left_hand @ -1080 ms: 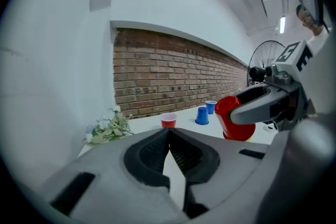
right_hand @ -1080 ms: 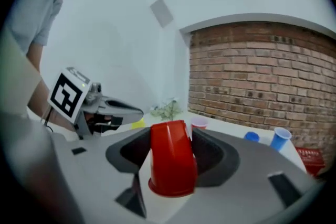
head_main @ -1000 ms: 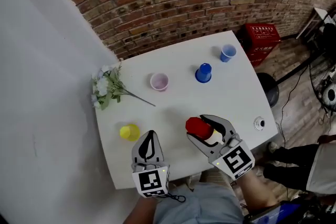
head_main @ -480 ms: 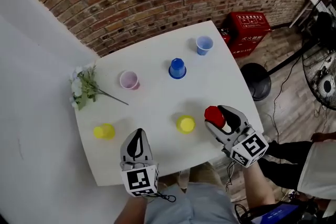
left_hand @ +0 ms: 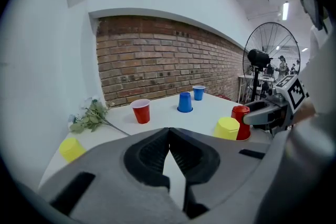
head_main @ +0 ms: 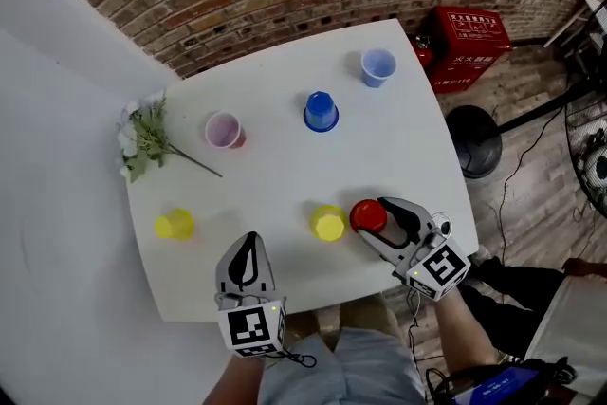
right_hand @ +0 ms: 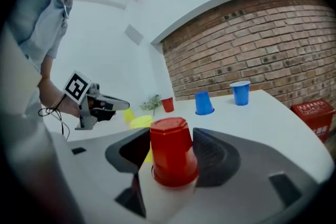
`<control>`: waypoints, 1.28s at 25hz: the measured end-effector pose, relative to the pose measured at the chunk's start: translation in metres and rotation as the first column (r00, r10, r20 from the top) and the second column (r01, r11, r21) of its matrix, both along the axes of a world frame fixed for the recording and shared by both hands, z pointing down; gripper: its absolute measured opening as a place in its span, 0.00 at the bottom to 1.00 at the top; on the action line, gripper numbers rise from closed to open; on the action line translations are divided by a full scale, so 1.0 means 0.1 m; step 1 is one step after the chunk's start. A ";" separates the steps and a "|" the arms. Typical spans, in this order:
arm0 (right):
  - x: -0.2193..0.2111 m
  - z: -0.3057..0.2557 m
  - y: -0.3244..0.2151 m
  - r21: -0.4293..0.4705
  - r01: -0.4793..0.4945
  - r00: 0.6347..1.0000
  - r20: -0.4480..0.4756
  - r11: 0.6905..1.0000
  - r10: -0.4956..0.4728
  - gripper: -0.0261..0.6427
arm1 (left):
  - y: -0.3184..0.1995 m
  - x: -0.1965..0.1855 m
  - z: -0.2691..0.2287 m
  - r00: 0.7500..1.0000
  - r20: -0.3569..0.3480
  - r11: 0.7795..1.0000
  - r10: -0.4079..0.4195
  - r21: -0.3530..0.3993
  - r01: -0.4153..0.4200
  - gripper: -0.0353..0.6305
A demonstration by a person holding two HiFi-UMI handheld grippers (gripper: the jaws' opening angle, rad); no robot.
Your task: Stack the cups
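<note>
An upside-down red cup [head_main: 368, 215] sits between the jaws of my right gripper [head_main: 373, 221], which is shut on it. The cup [right_hand: 172, 150] is low over the white table [head_main: 285, 185], close to the right of an upside-down yellow cup [head_main: 329, 223]. From the left gripper view the red cup [left_hand: 240, 119] stands just behind the yellow one [left_hand: 227, 128]. My left gripper [head_main: 248, 263] hovers at the near edge, shut and empty [left_hand: 169, 134]. Farther off are a second yellow cup [head_main: 174, 224], an upright red cup [head_main: 224, 130], an upside-down blue cup [head_main: 321, 111] and an upright light-blue cup [head_main: 377, 67].
A sprig of flowers [head_main: 142, 139] lies at the table's left edge. A red crate [head_main: 469, 38] and a black stool [head_main: 477, 140] stand on the floor to the right. A brick wall runs behind the table. A standing fan [left_hand: 270, 60] is at the far right.
The right gripper carried the red cup off to the right, uncovering the middle yellow cup, then came down and back left beside it. The left gripper sank slightly toward the near edge.
</note>
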State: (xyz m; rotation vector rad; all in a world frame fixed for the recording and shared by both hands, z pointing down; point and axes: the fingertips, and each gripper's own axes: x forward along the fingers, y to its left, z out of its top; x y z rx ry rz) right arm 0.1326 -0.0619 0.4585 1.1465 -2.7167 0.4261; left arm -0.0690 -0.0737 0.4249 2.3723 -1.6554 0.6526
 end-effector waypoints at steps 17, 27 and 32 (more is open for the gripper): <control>-0.12 0.10 0.00 -0.038 0.083 0.985 -0.149 0.996 -0.087 0.42 | -0.06 0.06 0.08 1.000 0.005 1.000 0.000 -0.015 0.000 0.07; -0.46 0.10 0.09 -0.039 0.144 0.975 -0.165 0.989 -0.149 0.42 | -0.04 -0.11 0.06 1.000 -0.001 0.999 -0.028 -0.016 0.028 0.07; -0.73 0.09 0.12 -0.026 0.193 0.965 -0.175 0.981 -0.194 0.42 | -0.03 -0.23 0.00 0.999 -0.006 0.999 -0.049 -0.006 0.049 0.07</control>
